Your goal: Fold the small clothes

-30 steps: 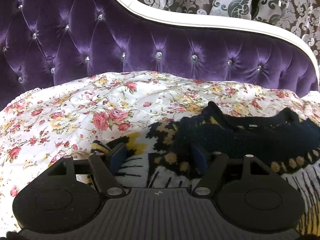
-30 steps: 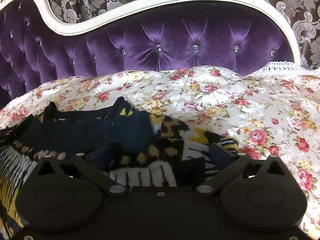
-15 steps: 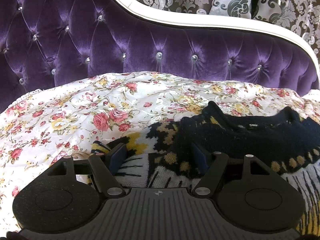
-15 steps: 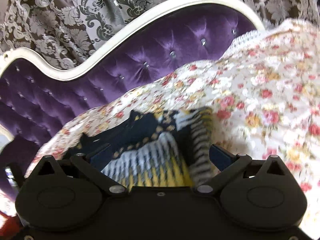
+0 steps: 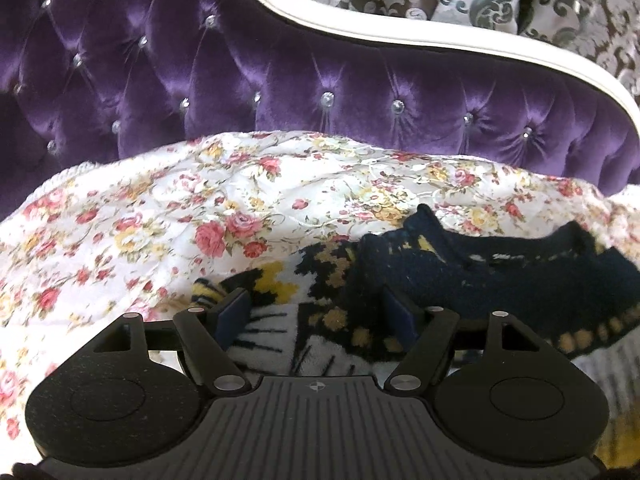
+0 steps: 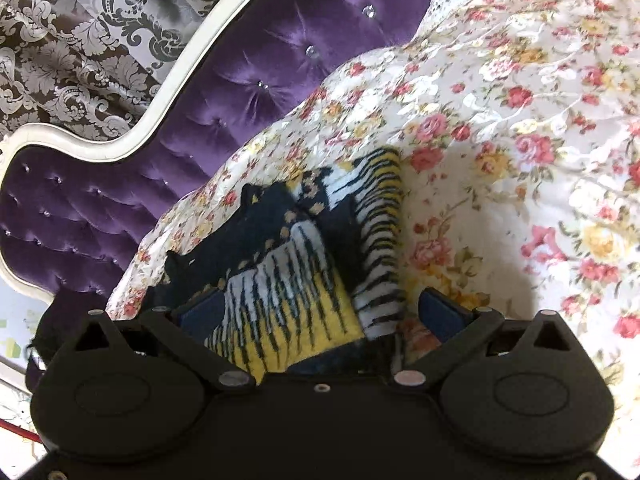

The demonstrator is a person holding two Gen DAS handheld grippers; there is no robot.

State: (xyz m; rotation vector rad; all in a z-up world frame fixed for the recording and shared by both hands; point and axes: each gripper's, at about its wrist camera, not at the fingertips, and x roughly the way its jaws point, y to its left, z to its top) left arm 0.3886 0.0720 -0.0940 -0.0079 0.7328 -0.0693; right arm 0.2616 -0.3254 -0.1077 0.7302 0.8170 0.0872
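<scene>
A small knitted sweater [image 5: 480, 276], navy at the neck with yellow dots and white-yellow stripes below, lies on a floral bedspread [image 5: 168, 216]. My left gripper [image 5: 316, 312] is open, low over the sweater's sleeve and shoulder, with knit between its blue pads. In the right wrist view the sweater [image 6: 288, 276] lies with one striped sleeve [image 6: 380, 240] folded along its right side. My right gripper [image 6: 320, 310] is open, tilted, above the sweater's striped body.
A purple tufted velvet headboard [image 5: 280, 76] with a white frame [image 5: 460, 46] rises behind the bedspread. Patterned damask curtains [image 6: 80, 40] hang beyond it. Bare floral bedspread [image 6: 540, 140] stretches to the right of the sweater.
My right gripper has lifted and rolled to the left, so its view now looks down on the sweater and its folded sleeve. My left gripper has hardly moved.
</scene>
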